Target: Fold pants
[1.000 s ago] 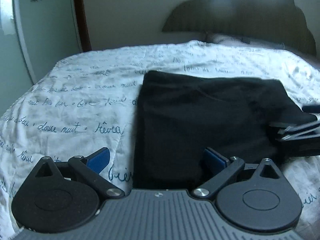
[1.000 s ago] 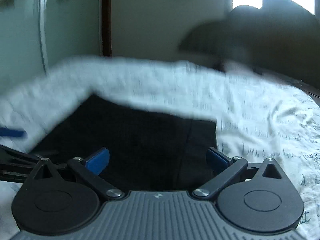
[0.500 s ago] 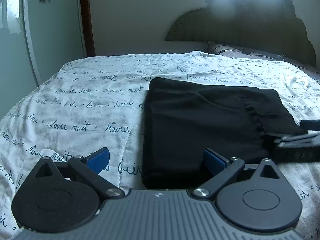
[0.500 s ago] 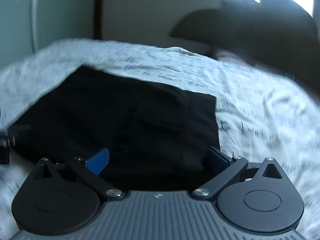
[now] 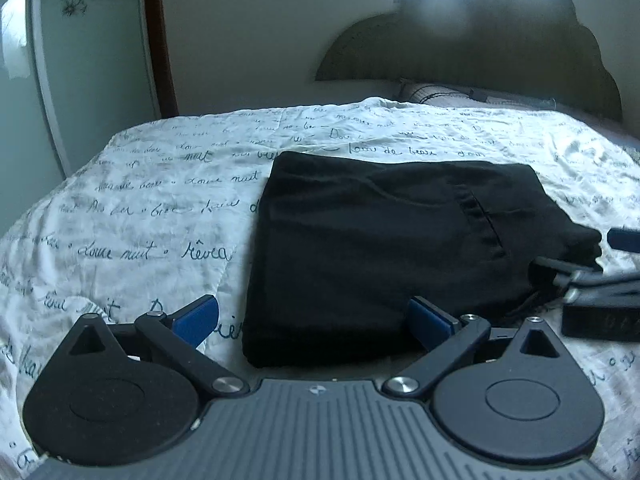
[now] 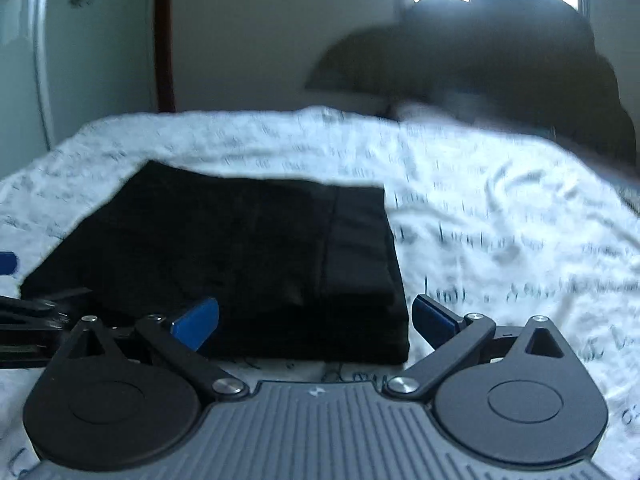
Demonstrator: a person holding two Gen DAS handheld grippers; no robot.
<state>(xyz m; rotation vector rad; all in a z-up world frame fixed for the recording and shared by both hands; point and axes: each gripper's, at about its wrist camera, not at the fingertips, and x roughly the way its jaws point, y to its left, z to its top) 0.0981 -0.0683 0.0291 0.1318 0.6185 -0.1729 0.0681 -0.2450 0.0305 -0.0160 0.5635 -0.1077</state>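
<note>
Black pants point(image 5: 384, 248) lie folded into a flat rectangle on the bed; the right wrist view shows the same pants point(image 6: 248, 264) left of centre. My left gripper point(image 5: 314, 322) is open just in front of the bundle's near edge, its blue pads holding nothing. Likewise open and empty, my right gripper point(image 6: 316, 320) hovers by the bundle's near right corner. At the right edge of the left wrist view the right gripper point(image 5: 592, 280) shows beside the pants. The right wrist view is blurred.
A white quilt with blue handwriting print point(image 5: 160, 208) covers the bed. A dark curved headboard point(image 5: 480, 48) and a pillow point(image 5: 440, 90) stand at the far end. A pale wardrobe door point(image 5: 80, 80) rises at the left, with a bright window above the headboard.
Both grippers have drawn back slightly from the folded pants and stay open. The right wrist view has swung right, so the bundle sits further left in it.
</note>
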